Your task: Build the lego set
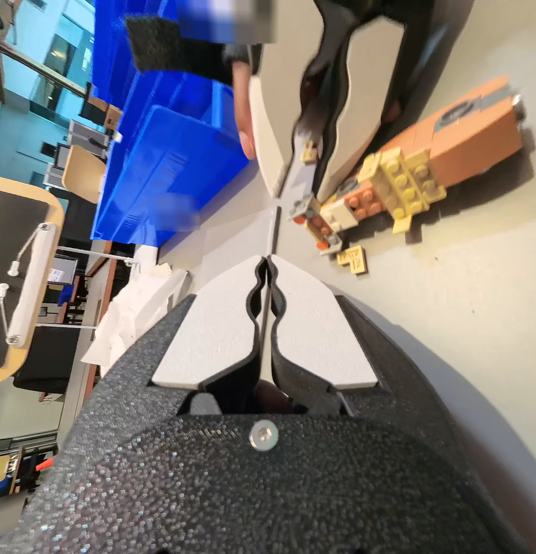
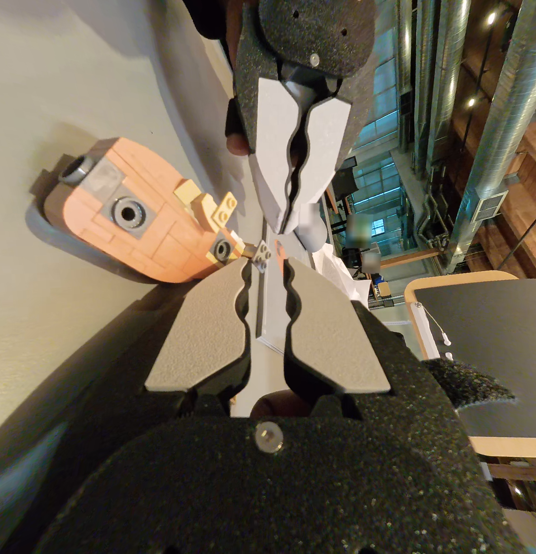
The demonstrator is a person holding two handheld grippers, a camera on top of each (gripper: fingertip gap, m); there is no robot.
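Observation:
An orange-brown lego model (image 1: 458,141) with tan bricks and grey round parts lies on the pale table; it also shows in the right wrist view (image 2: 126,218). A small grey studded plate (image 2: 262,254) sits at its narrow end. My left gripper (image 1: 266,258) is shut on the edge of a thin grey instruction booklet (image 2: 271,314) and appears from the far side in the right wrist view (image 2: 280,230). My right gripper (image 2: 265,263) is open, its jaws on either side of the booklet's other end without touching it. It shows opposite in the left wrist view (image 1: 296,196).
Blue plastic bins (image 1: 171,150) stand along the table's far side beside crumpled white paper (image 1: 135,299). A flat tan piece (image 1: 352,259) lies near the model. A black-topped table with a wooden rim (image 2: 470,344) stands beyond. A person's hand (image 1: 245,132) holds the right gripper. The tips of both grippers are at nearly the same place.

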